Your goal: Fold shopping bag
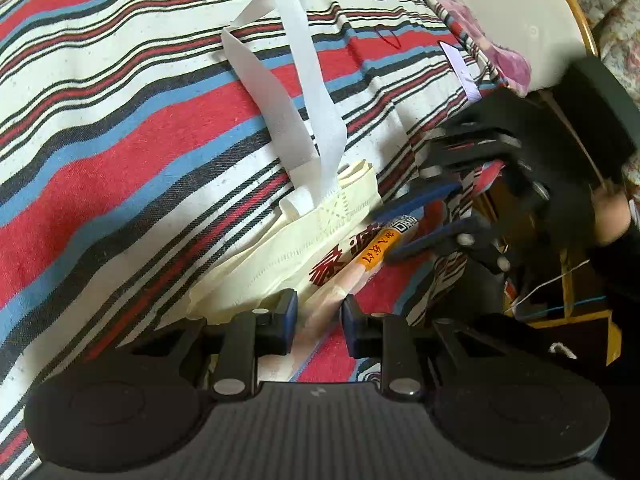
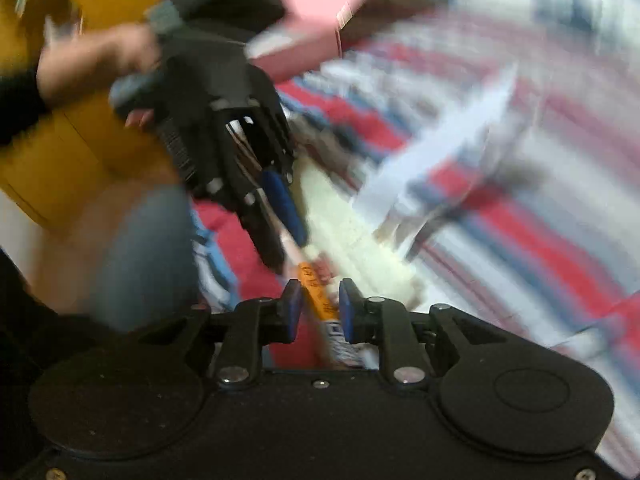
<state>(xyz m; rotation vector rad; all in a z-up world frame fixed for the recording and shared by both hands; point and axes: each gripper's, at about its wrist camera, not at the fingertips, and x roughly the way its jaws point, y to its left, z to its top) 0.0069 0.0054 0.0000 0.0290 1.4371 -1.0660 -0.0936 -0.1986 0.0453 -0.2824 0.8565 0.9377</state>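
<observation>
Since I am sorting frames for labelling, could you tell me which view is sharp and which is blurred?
Left wrist view: sharp, with the shopping bag print legible, though fisheye bends the striped cloth. Right wrist view: heavy motion blur smears cloth and bag; only the right gripper stays crisp.

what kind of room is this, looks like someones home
Probably a home bedroom or living room: a striped woven cover spread like bedding, a floral quilt at the edge, and mustard-yellow furniture beside it. The shopping bag lies on the cover.
</observation>
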